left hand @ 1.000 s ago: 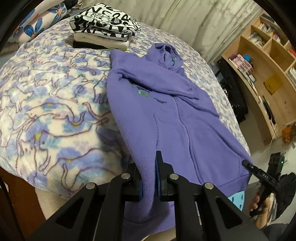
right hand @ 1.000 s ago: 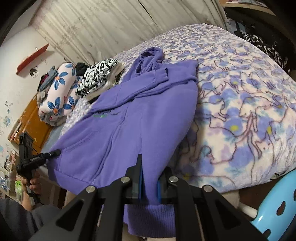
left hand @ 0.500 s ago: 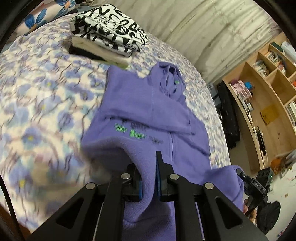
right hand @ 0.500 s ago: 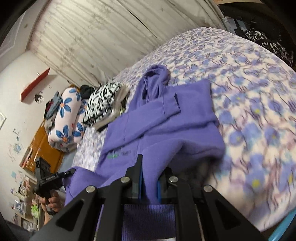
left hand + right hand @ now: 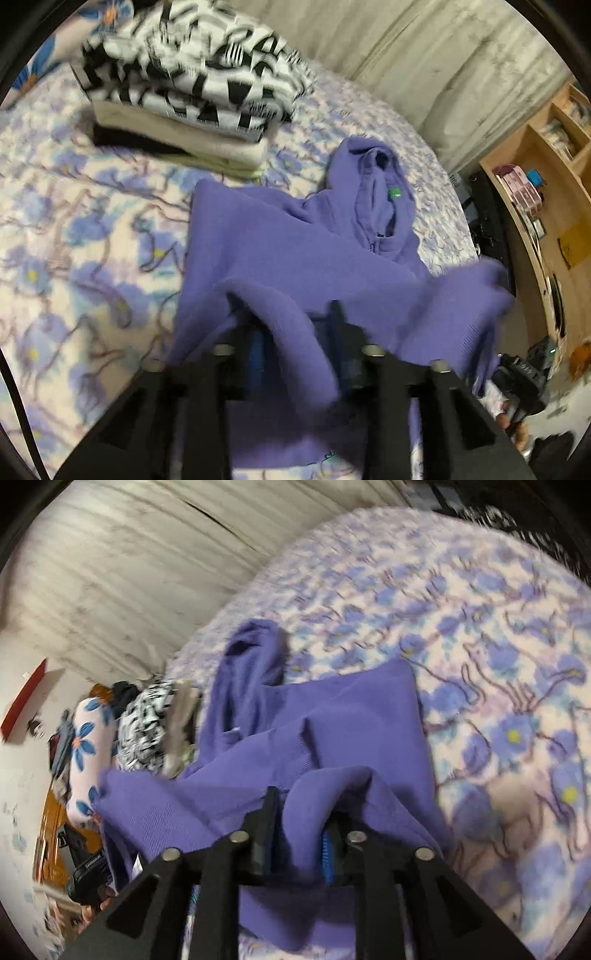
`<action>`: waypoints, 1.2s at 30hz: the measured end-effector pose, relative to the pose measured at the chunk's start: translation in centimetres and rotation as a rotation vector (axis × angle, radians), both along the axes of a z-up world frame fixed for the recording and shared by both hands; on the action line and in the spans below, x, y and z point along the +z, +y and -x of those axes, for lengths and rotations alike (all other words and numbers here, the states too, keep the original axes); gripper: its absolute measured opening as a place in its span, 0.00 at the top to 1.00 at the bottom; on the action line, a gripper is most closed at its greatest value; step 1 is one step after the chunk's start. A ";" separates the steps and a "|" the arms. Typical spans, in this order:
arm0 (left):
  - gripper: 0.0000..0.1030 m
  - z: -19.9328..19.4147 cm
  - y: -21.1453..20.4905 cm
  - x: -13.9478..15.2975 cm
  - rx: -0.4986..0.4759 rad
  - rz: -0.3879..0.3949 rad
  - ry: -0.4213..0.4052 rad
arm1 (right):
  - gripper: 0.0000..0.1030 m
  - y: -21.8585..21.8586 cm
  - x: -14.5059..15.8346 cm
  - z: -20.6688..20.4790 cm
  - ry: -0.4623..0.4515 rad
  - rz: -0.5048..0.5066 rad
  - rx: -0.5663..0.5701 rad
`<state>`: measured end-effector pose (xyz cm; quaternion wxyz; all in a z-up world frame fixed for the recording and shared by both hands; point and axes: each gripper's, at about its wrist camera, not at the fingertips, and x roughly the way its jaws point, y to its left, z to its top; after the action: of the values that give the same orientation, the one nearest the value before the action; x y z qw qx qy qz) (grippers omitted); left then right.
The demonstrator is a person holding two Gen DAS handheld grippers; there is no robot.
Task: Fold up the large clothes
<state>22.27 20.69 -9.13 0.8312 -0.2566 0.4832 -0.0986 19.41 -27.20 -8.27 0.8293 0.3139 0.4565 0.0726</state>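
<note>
Closest in the left wrist view, the left gripper [image 5: 295, 332] has its two black fingers spread apart, and a bunched fold of the purple hoodie [image 5: 295, 251] drapes between and over them; the cloth lies loose across the blue pads rather than being pinched. In the right wrist view the right gripper [image 5: 301, 830] is likewise parted, with a hump of the same hoodie [image 5: 332, 731] filling the gap between its fingers and a blue ribbed pad [image 5: 327, 860] showing at the inner face of one finger. Both frames are motion-blurred, so whether the fabric touches both pads cannot be told.

The hoodie lies on the bed's floral blanket [image 5: 74, 258], its lower half carried over its upper half in a rumpled double layer. Beyond the fold, the chest and a sleeve lie flat, and the hood [image 5: 376, 192] points toward the far side of the bed, a small green tag inside its collar.

Farther on, just beside the hoodie's shoulder, sits a stack of folded clothes [image 5: 192, 96], topped by a black-and-white patterned piece. Past the bed hang pale curtains [image 5: 443, 66], and a wooden bookshelf [image 5: 546, 206] stands to the right. In the right wrist view a white pillow with blue flowers [image 5: 86, 746] lies behind the stack.
</note>
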 end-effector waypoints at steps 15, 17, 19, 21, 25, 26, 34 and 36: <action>0.12 -4.2 -0.7 -3.4 -0.046 -0.232 0.010 | 0.39 0.7 -0.9 -2.4 -0.061 0.200 0.076; 0.12 -4.6 -0.6 -3.9 -0.061 -0.274 0.025 | 0.36 1.2 -0.6 -2.4 -0.083 0.258 0.118; 0.12 -5.2 -0.2 -4.4 -0.068 -0.297 0.038 | 0.34 1.6 -0.3 -2.3 -0.113 0.296 0.163; 0.12 -5.8 0.1 -4.8 -0.076 -0.309 0.041 | 0.34 1.8 0.1 -1.9 -0.143 0.322 0.210; 0.12 -6.7 0.3 -4.7 -0.093 -0.310 0.012 | 0.30 1.7 0.7 -1.1 -0.193 0.315 0.253; 0.12 -7.1 0.3 -4.7 -0.100 -0.307 0.002 | 0.29 1.6 0.8 -0.9 -0.197 0.304 0.258; 0.17 -9.3 -1.3 -4.8 -0.130 -0.341 -0.026 | 0.28 1.6 1.4 -1.8 -0.231 0.286 0.278; 0.18 -9.6 -1.6 -4.9 -0.133 -0.352 -0.027 | 0.28 1.9 1.3 -2.1 -0.233 0.288 0.301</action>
<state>31.90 19.10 -14.03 0.8615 -0.0732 0.4975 -0.0706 21.48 -25.31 -6.94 0.8923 0.1101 0.4053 0.1654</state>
